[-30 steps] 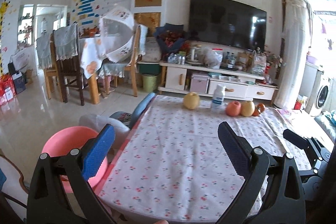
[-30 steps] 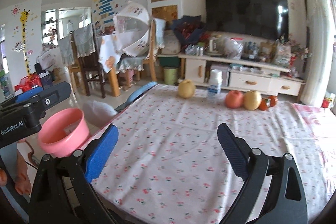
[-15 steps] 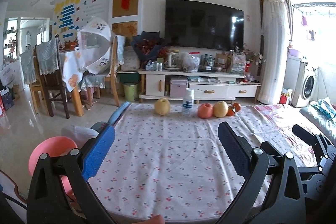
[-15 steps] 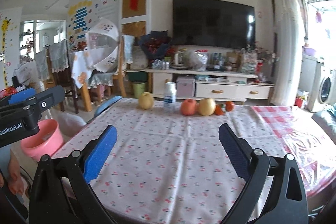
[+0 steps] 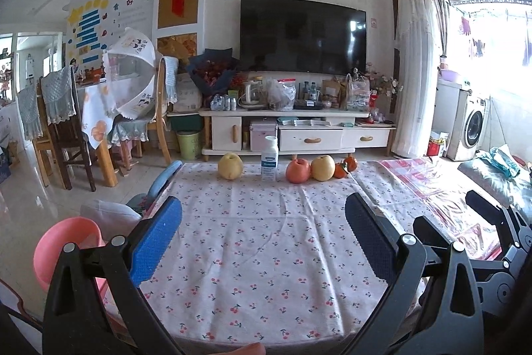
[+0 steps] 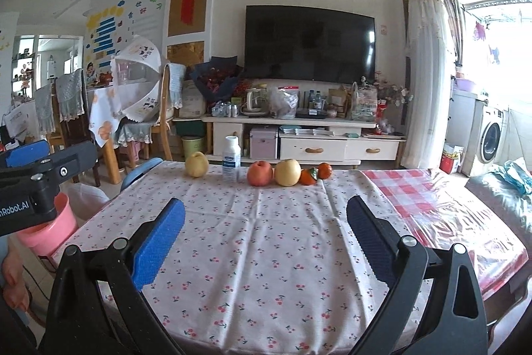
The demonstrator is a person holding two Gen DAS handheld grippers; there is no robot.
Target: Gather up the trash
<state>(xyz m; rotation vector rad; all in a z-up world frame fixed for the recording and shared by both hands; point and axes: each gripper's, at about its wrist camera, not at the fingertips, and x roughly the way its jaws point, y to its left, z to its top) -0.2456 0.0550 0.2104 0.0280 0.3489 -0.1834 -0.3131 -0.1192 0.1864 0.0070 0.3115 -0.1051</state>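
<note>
Living-room setting: a low table (image 5: 266,255) under a cherry-print cloth fills the foreground, with a television (image 5: 302,34) and a white cabinet (image 5: 299,135) on the far wall. Left gripper (image 5: 262,242) and right gripper (image 6: 266,238) both hover above the near half of the cloth, jaws spread wide apart, nothing between them. Along the far edge of the table stands a row: a pear (image 5: 230,166), a white bottle (image 5: 270,158), an apple (image 5: 297,170), a second pear (image 5: 322,167) and two small orange fruits (image 5: 345,167). No obvious scrap or wrapper is visible on the cloth; the white bottle is the likeliest item to collect, though that is a judgement. It looks like light, stiff plastic with a smooth, possibly slippery wall, and could tip if pushed near the cap; grip across the body at label height. A pink bin (image 5: 66,252) sits off the left edge of the table as a probable receptacle. Readable text: "nRobot.AI" on the left gripper body in the right wrist view; the blue label on the bottle is too small to read
</note>
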